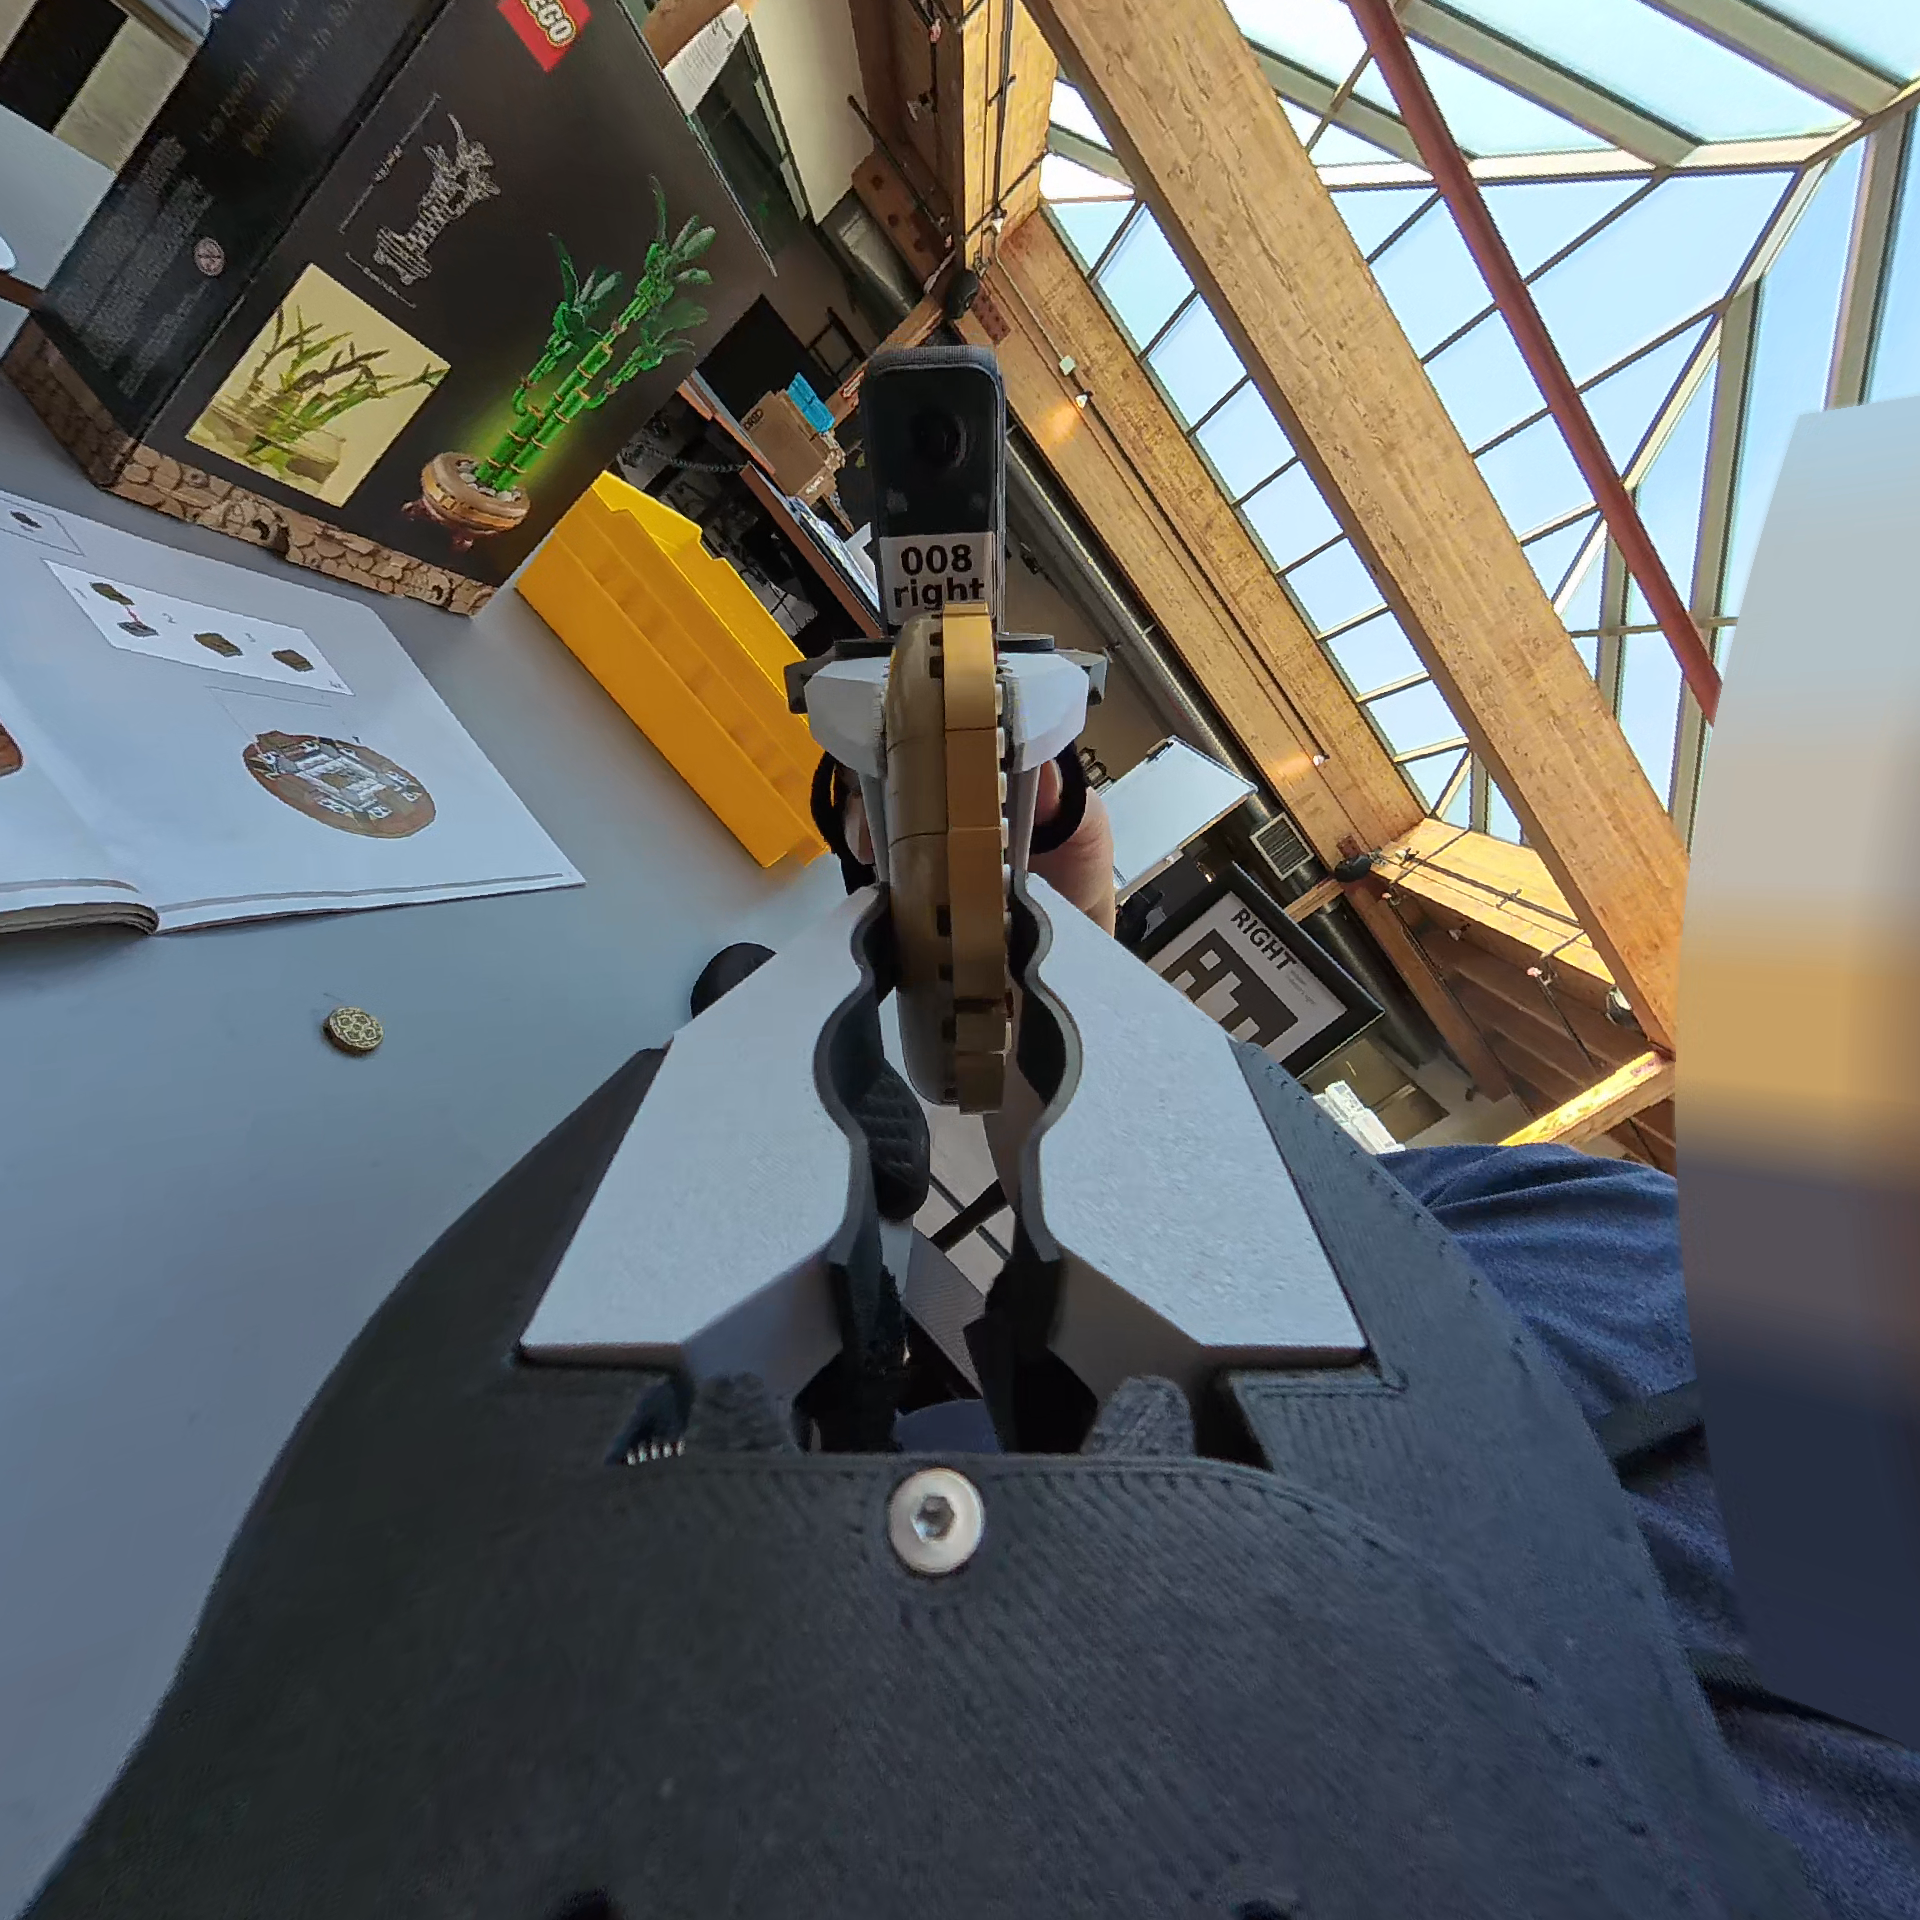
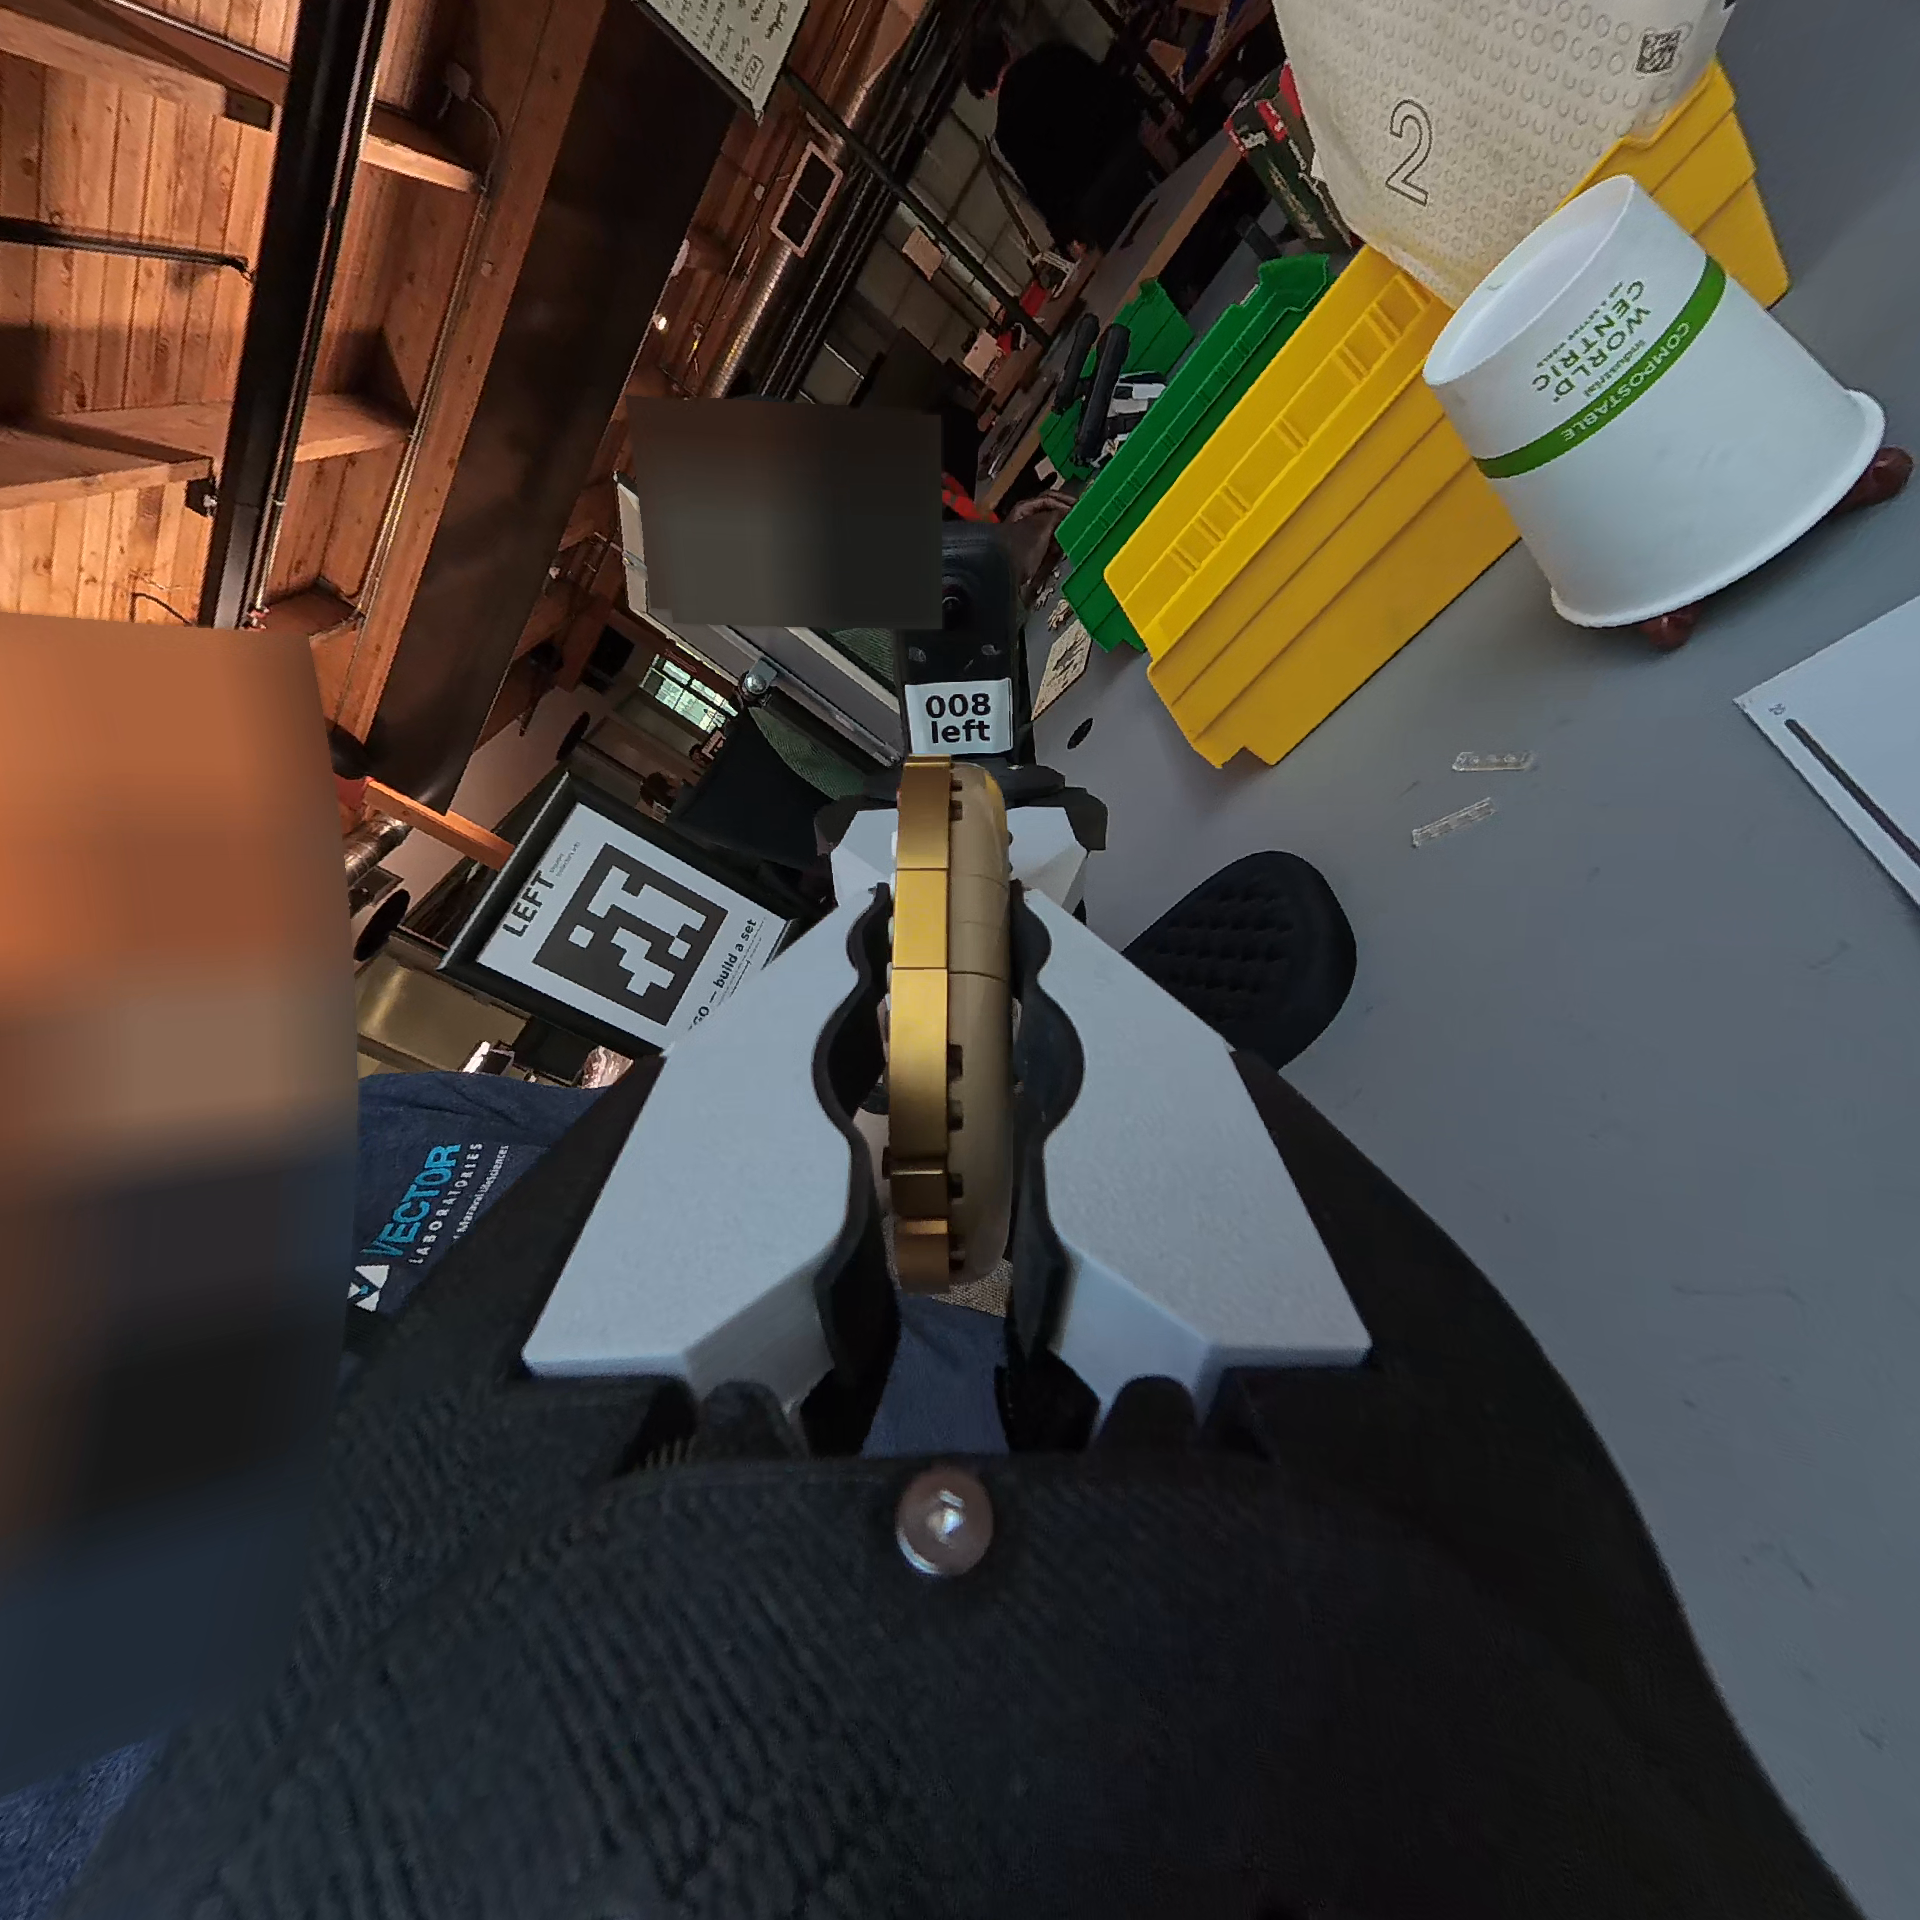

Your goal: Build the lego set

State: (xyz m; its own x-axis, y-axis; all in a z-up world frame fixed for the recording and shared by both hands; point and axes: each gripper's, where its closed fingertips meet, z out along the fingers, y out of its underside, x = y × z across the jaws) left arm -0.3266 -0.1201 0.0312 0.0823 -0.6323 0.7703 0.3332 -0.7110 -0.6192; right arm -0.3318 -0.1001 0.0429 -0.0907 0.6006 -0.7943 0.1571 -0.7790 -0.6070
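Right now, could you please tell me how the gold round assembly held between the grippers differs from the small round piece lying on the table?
The gold round assembly is held edge-on off the table; the small round piece lies flat on the grey table. The assembly is far larger and built of several bricks; the small piece is a single patterned disc. The left gripper and right gripper both clamp the assembly; nothing touches the piece. Both are round and golden.

We are looking at a gold, notched round assembly (image 1: 951,862) between pale grey fingers (image 1: 727,1174) on a black body. We are seeing a black box (image 1: 395,260) showing green stalks, with a brown cobbled band below — yellow bins (image 1: 675,655) beside it. We are noting green bins (image 2: 1195,416), a white cup (image 2: 1652,405) with a green stripe, and a grey table (image 2: 1610,1143) — plain throughout.
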